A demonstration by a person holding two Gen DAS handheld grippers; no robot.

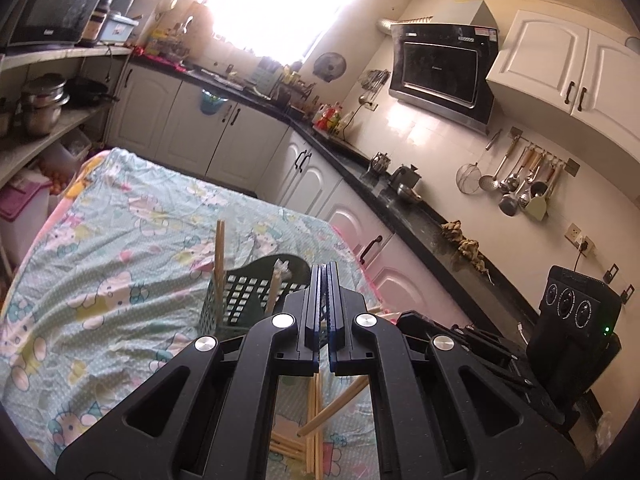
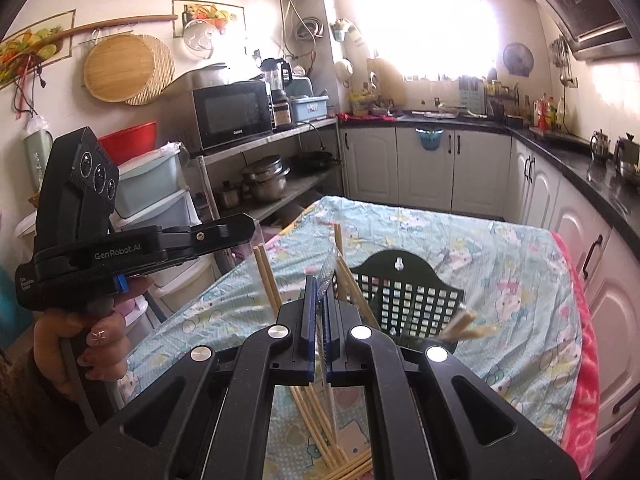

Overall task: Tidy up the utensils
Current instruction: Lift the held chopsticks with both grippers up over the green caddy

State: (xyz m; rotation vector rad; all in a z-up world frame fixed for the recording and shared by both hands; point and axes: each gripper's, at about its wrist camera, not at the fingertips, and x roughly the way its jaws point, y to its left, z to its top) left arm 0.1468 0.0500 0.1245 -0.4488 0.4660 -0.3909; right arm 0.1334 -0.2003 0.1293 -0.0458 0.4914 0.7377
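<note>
left wrist view: the left gripper (image 1: 325, 276) has its jaws pressed together on nothing, above the dark green basket (image 1: 240, 300) holding upright chopsticks (image 1: 219, 256) on the patterned cloth (image 1: 120, 240). right wrist view: the right gripper (image 2: 319, 286) pinches a thin clear strip (image 2: 325, 283); loose chopsticks (image 2: 320, 436) lie on the cloth below.

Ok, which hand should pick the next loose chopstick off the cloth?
Left, probably. The left gripper is shut on nothing, with the loose chopsticks right below it. The right gripper seems clamped on a thin clear strip, so it is busy.
</note>
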